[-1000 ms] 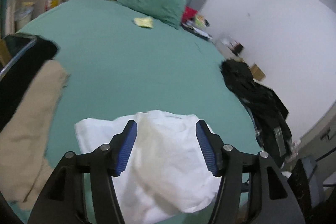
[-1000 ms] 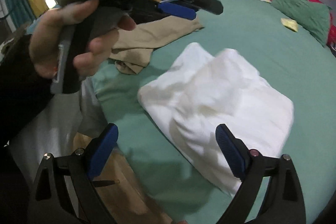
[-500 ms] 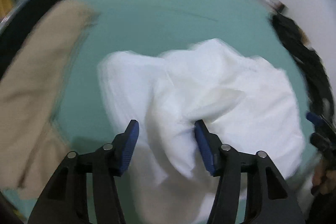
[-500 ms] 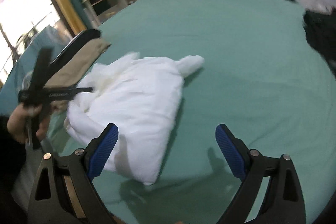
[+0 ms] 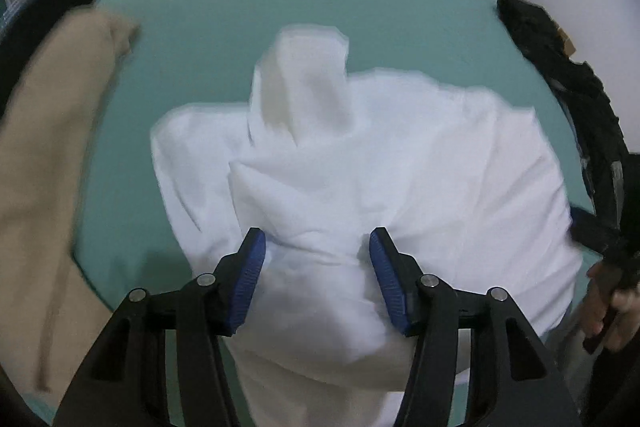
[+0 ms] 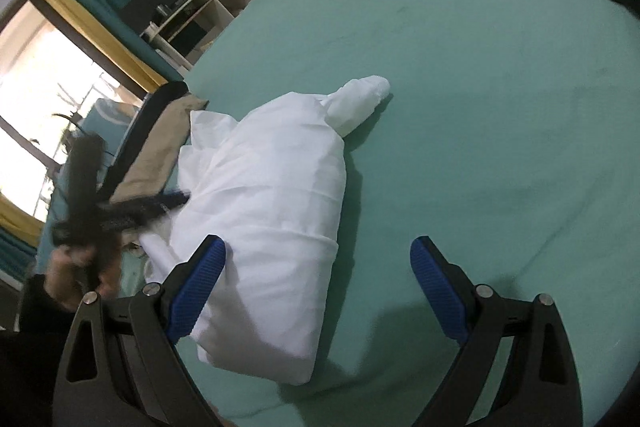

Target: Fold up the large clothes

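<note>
White garment bunched near edge of green bed, my left gripper half-open astride a ridge, not pinching, my right gripper wide and empty at its near right end: best grab single edges, not bulk.

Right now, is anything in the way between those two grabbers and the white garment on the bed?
Nothing visible. The left hand-held gripper is open, right at the white garment. The right hand-held gripper is open beside it, over bare green sheet. The tan garment lies off to the side.
</note>
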